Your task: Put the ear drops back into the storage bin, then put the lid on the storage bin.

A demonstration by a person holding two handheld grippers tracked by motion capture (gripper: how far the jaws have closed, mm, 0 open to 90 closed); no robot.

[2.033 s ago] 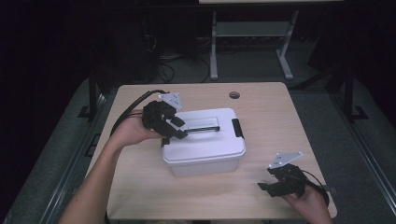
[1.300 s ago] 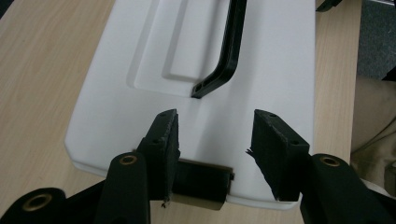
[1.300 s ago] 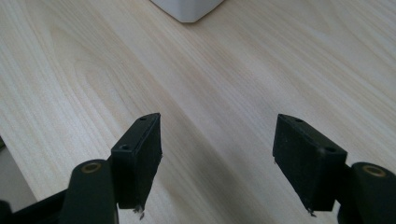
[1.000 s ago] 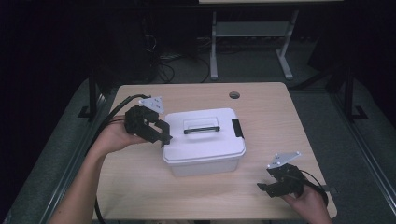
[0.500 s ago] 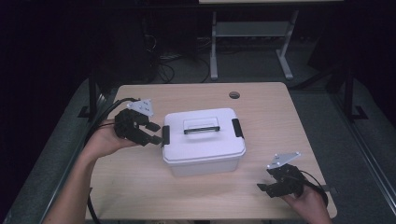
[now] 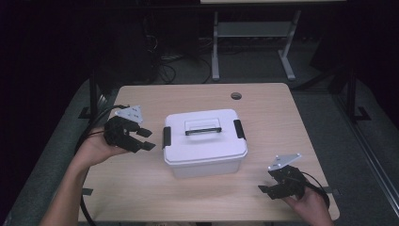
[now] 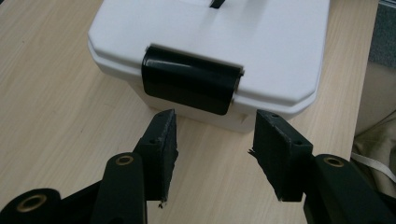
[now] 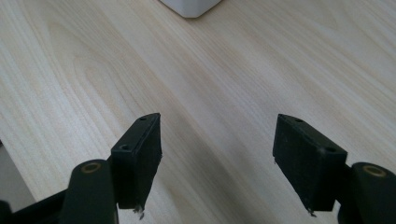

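Storage box (image 6: 205, 141), white with a lid on it, sat near the middle of the wooden table (image 6: 291, 117), and both pairs of tongs stood clear of it. The left gripper (image 6: 146, 140) was held just beside the box's left end, its jaws spread with nothing between them and aimed at the black latch (image 6: 166, 137) on that end; in the left gripper view that latch (image 7: 190, 85) lay just beyond the two pads, apart from them, clamped over the lid's rim. The right gripper (image 6: 265, 191) hovered near the table's front right corner, well apart from the box, jaws likewise spread and empty; in the right gripper view bare wood grain lay between the pads and one white corner of the box (image 8: 189, 6) showed at the top edge. A second black latch (image 6: 238, 129) sat on the box's right end, and a handle (image 6: 203, 127) lay flat in a recess on the lid. With the lid on, what the box held could not be told.
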